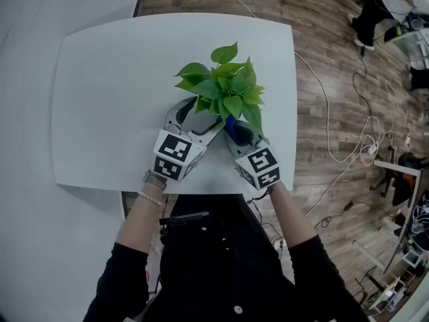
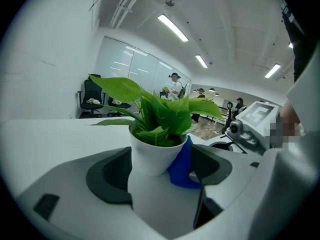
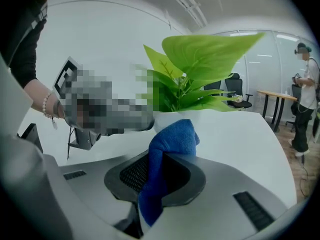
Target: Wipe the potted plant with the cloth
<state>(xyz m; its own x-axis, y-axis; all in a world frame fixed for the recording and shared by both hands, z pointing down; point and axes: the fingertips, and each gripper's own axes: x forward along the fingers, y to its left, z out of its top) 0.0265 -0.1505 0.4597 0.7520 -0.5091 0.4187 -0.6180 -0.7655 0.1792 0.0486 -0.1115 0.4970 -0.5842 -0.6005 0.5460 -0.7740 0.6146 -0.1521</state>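
Observation:
A potted plant [image 1: 224,89] with broad green leaves stands near the front edge of the white table [image 1: 100,99]. Its white pot [image 2: 152,159] sits between the jaws of my left gripper [image 2: 157,171], whose pads press its sides. My left gripper [image 1: 196,115] reaches in from the front left. My right gripper [image 3: 155,176] is shut on a blue cloth [image 3: 167,149], which bunches up above the jaws. The cloth [image 2: 182,166] touches the pot's right side, just under the leaves [image 3: 200,74]. My right gripper [image 1: 236,129] comes in from the front right.
White cables [image 1: 348,146] trail over the wooden floor [image 1: 322,59] to the right of the table. In the room behind the plant are office chairs [image 2: 92,96], a desk [image 3: 272,96] and several people standing.

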